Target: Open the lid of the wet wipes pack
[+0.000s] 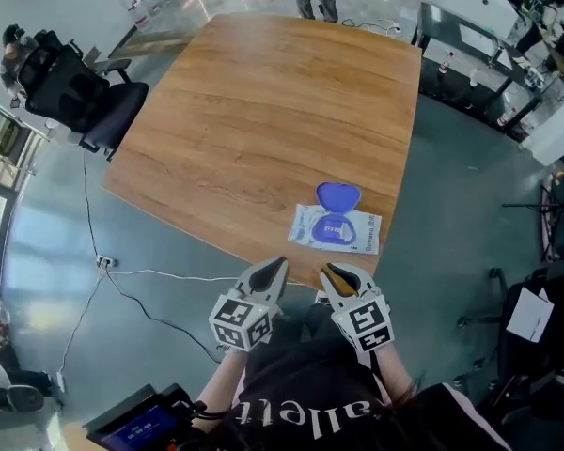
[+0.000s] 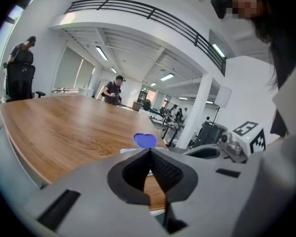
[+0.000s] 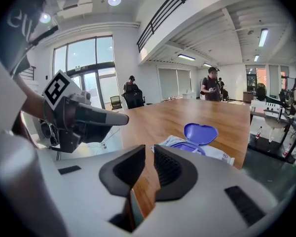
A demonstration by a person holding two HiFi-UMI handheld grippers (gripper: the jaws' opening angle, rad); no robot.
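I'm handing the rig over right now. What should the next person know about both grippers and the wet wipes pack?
Left gripper: jaws shut, empty, hovering short of the table.
Right gripper: jaws slightly apart, empty, beside the left one.
Wet wipes pack: flat on the table near its near edge, untouched by either gripper.
Done: its blue lid stands flipped open.
Left: nothing that shows.

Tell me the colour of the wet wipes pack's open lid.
Blue-violet; the lid shows best in the right gripper view.
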